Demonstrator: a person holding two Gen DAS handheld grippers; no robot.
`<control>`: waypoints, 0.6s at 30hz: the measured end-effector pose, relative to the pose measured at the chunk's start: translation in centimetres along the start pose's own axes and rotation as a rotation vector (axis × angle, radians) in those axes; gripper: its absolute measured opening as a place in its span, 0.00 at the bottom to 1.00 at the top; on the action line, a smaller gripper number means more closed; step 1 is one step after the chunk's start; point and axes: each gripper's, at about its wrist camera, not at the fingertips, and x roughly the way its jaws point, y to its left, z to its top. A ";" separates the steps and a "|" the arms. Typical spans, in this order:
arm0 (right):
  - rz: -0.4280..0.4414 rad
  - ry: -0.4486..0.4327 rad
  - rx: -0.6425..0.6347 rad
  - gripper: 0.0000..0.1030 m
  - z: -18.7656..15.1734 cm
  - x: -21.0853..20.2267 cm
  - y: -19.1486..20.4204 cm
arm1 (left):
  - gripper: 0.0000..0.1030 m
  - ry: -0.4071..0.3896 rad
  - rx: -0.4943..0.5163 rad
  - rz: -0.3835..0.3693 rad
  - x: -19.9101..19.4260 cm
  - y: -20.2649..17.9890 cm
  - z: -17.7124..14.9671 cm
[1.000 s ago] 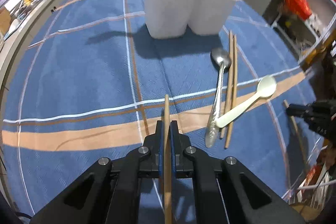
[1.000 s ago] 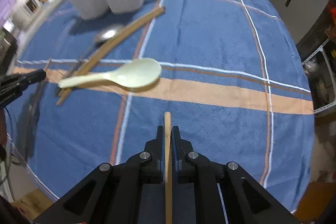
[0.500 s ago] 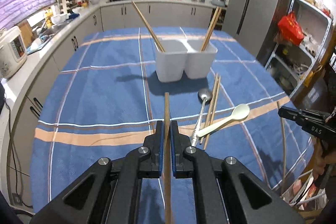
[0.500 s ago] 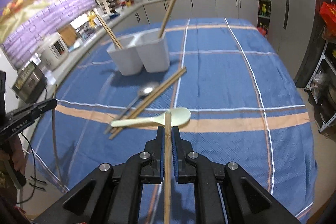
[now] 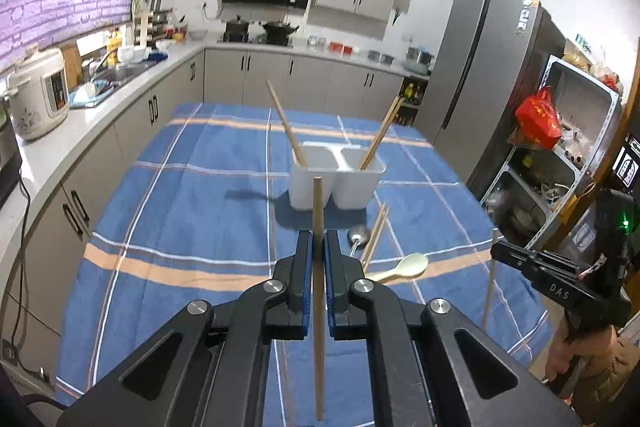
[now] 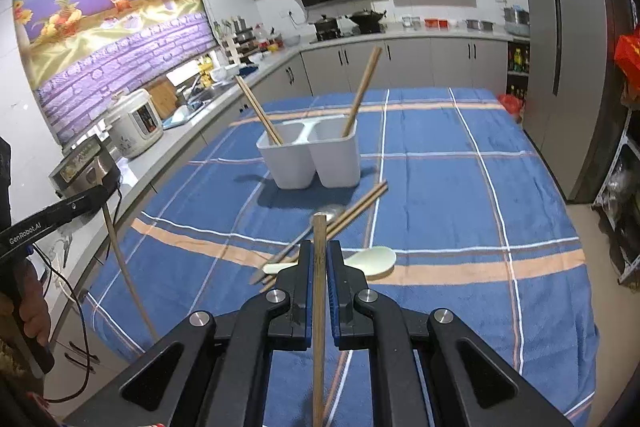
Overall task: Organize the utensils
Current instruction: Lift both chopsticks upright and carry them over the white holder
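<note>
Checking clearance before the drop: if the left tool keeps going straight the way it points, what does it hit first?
Probably the white utensil holder: the left tool, shut on a chopstick, lines up with its near wall around the divider. Depth is unclear; the metal spoon lies just right of that line.

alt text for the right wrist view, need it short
The right gripper is shut on an upright wooden chopstick above a blue plaid tablecloth. Ahead lie a pale spoon, a metal spoon and a chopstick pair; behind them stands a white two-compartment holder with chopsticks leaning in it.
</note>
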 end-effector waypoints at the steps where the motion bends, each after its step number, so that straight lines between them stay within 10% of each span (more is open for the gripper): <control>1: 0.003 -0.007 -0.001 0.06 0.1 -0.1 0.0 | 0.05 -0.010 0.009 0.000 -0.3 -0.3 0.1; 18: -0.002 -0.156 0.012 0.06 4.4 -2.0 0.2 | 0.05 -0.108 0.042 -0.013 0.5 -1.7 4.9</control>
